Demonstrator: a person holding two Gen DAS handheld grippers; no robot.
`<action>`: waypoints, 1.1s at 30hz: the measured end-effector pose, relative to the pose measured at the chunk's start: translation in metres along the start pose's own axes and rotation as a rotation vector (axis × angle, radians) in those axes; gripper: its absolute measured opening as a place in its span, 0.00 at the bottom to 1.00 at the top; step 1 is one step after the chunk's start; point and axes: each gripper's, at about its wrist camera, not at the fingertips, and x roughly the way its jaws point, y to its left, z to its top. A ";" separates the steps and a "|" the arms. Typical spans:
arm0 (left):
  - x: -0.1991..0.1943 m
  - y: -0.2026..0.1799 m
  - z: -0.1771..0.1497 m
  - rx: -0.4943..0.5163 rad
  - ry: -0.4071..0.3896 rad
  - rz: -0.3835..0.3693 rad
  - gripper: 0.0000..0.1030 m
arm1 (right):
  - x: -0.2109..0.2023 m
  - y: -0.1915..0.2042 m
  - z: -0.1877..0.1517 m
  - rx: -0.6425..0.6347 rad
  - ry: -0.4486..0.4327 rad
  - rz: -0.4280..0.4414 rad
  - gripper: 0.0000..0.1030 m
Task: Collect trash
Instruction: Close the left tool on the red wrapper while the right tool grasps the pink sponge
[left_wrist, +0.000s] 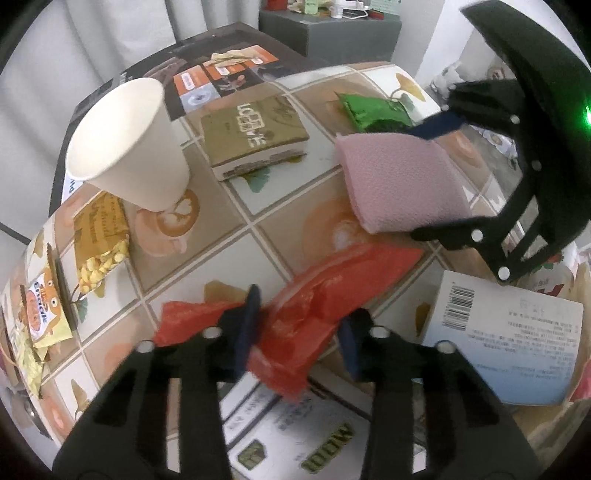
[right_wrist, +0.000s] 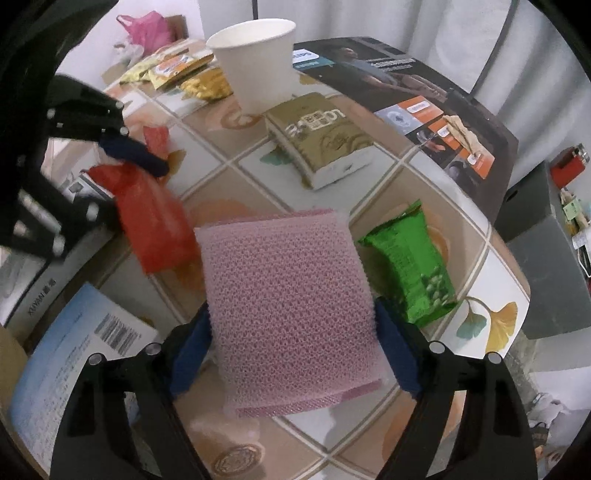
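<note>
The left gripper (left_wrist: 295, 332) pinches the red bag (left_wrist: 317, 295); the right gripper (right_wrist: 291, 347), spread wide, seemingly grips the pink cloth (right_wrist: 291, 302).

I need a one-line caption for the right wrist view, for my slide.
Right gripper fingers straddle a pink sponge cloth on the patterned table, beside a green snack packet.

Black slotted tool (left_wrist: 299, 332) with blue pads (left_wrist: 247, 328), silver screws.
</note>
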 end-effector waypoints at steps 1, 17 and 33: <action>-0.001 0.001 -0.001 -0.006 -0.004 -0.005 0.33 | -0.001 0.000 -0.001 0.006 -0.004 0.004 0.78; -0.043 0.002 -0.008 -0.041 -0.096 0.024 0.16 | -0.038 -0.001 -0.012 0.093 -0.099 0.066 0.75; -0.131 -0.009 -0.025 -0.121 -0.266 0.031 0.11 | -0.150 0.011 -0.032 0.179 -0.335 0.061 0.75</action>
